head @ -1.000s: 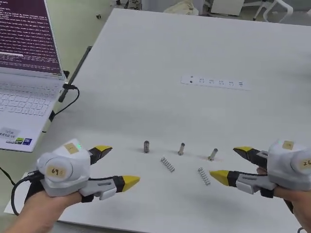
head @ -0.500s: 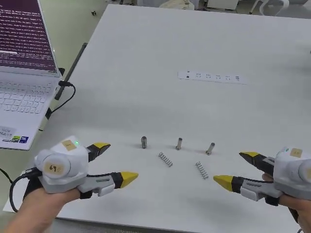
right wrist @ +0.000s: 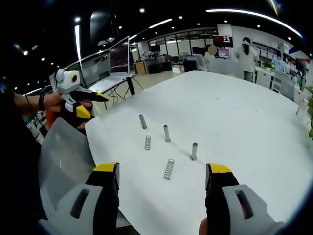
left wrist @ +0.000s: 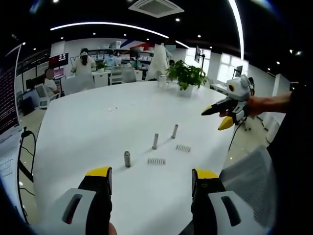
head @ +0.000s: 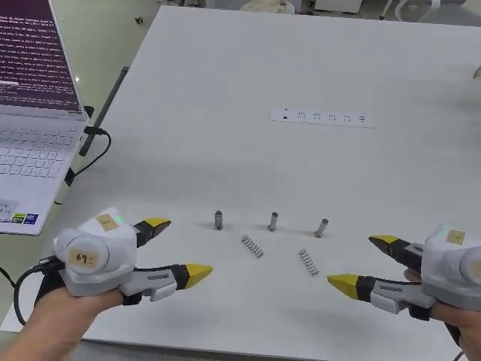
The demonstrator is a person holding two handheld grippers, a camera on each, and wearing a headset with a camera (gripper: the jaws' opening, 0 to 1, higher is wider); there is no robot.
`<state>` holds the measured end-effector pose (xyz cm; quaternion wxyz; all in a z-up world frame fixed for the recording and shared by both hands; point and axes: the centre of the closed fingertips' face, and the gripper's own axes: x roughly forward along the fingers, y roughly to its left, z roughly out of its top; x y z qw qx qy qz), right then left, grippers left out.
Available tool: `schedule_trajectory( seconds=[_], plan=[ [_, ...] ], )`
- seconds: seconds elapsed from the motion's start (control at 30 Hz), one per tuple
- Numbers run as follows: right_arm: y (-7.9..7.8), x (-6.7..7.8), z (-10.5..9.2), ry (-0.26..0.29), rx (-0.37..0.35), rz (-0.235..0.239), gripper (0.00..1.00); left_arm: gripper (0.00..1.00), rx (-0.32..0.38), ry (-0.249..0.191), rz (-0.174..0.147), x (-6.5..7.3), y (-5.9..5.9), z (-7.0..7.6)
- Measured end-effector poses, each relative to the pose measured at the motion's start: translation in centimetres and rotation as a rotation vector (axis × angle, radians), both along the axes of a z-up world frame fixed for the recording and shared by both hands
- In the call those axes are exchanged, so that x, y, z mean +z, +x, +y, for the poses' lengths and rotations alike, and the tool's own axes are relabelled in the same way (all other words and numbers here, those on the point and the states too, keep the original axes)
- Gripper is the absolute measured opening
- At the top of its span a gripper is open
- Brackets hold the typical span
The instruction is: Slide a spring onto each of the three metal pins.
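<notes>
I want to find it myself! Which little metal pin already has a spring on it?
On the big white table, look nearer than the long white power strip for a row of three short metal pins. It is the end pin nearest the open silver laptop. Its two neighbours are smooth and bare; this one wears a ribbed coil spring, so it looks thicker.

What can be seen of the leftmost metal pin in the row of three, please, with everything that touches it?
The leftmost metal pin stands upright on the white table, at the left end of the row. It is short, grey and metallic. It looks thicker and more ribbed than the other two, because a spring appears to sit around it. Nothing else touches it. The left gripper is open and apart from it, nearer to the person.
</notes>
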<state>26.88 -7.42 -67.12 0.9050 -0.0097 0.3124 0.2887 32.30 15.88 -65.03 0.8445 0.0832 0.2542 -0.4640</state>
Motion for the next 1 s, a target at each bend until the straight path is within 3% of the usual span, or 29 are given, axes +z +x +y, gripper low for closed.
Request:
schedule_trajectory(
  seconds=[0.63,1.0],
  plan=[
    [-0.9,0.0,0.0,0.016,-0.015,0.004,0.70,0.61,-0.230,0.109,-0.044,-0.5,0.0,-4.3],
    [-1.2,0.1,0.2,0.018,-0.017,0.007,0.70,0.59,-0.409,0.211,-0.081,-2.3,-0.4,-6.8]
  ],
)
